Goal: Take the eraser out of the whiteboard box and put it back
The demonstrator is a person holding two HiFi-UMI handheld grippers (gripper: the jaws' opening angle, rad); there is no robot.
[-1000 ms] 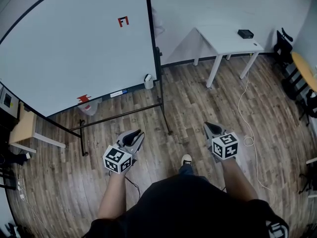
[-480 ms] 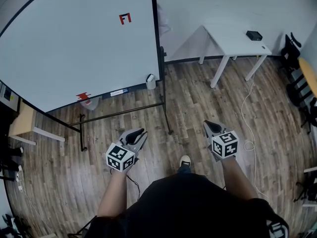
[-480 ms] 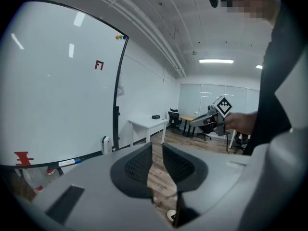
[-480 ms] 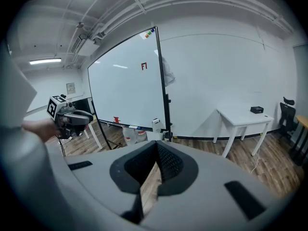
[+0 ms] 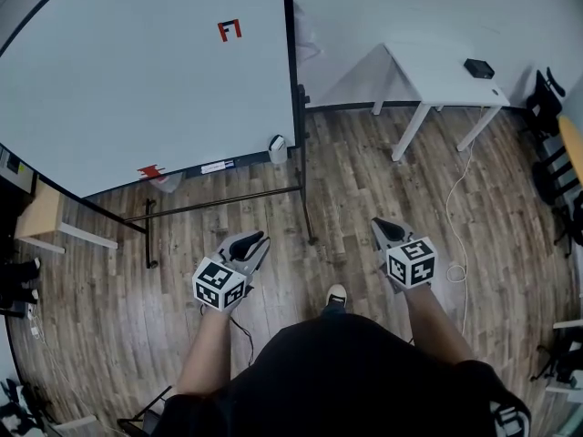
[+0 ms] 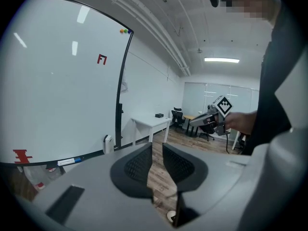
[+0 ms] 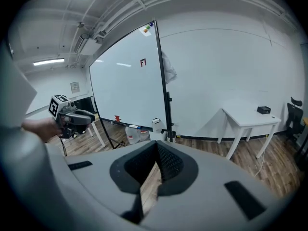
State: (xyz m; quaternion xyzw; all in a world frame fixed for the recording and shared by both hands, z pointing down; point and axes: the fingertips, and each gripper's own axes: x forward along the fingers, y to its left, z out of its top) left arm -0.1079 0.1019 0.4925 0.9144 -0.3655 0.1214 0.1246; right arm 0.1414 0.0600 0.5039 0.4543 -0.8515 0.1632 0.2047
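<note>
The whiteboard stands on its frame ahead of me. A small white box sits at the right end of its tray, also visible in the left gripper view and the right gripper view. What the box holds is too small to make out. A marker and a red mark lie along the tray. My left gripper and right gripper hover over the floor, well short of the board. Both are shut and empty.
A white table with a small black box stands against the wall at right. A white cable trails on the wood floor. The board's stand foot reaches toward me. Bottles sit under the tray, a wooden desk at left.
The view has shifted as the person walks: the board's right edge and the table sit further right. Both grippers keep their places in the view, jaws unchanged.
</note>
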